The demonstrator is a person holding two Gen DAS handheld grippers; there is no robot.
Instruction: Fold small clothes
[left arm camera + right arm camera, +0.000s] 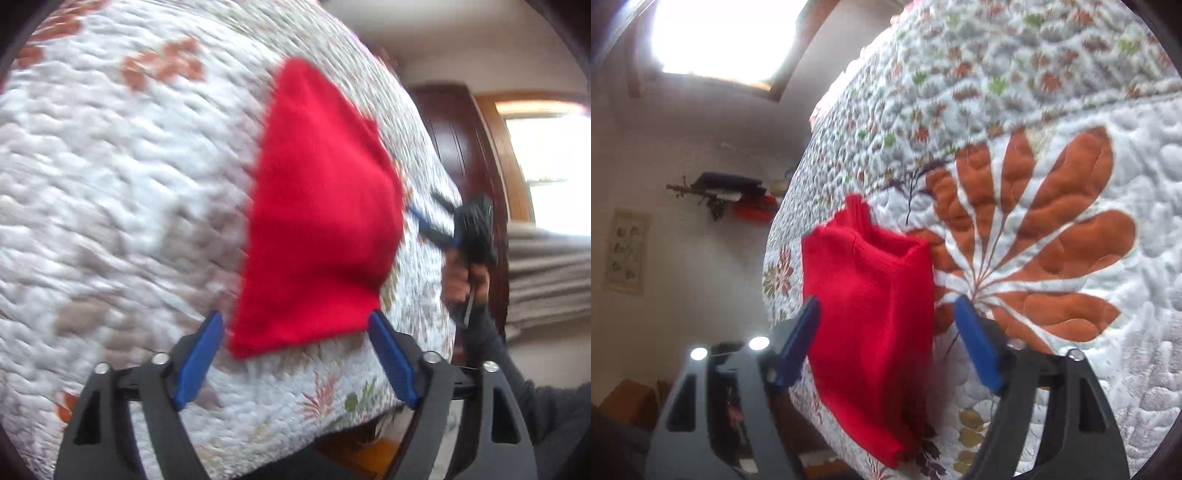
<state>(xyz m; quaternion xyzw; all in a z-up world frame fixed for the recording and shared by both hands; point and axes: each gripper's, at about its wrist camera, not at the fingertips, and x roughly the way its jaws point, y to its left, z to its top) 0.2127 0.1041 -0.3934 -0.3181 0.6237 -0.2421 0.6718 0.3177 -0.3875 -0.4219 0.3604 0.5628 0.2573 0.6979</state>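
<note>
A small red knit garment (317, 206) lies folded on the quilted floral bedspread (110, 184), close to the bed's edge. My left gripper (295, 315) is open, its blue pads (201, 358) standing either side of the garment's near corner with nothing pinched. In the right wrist view the same red garment (868, 295) shows a ribbed cuff at its far end and lies on the bedspread (1108, 184). My right gripper (886, 299) is open too, its fingers straddling the cloth. The left wrist view also shows the right gripper (424, 212) at the garment's far side, held by a hand (461, 280).
The bed edge (369, 413) drops off just behind the garment. A dark wooden door (461, 147) and a bright window (546, 166) stand beyond. A wall shelf (731, 195) with items and a poster (626, 251) lie past the bed's edge in the right wrist view.
</note>
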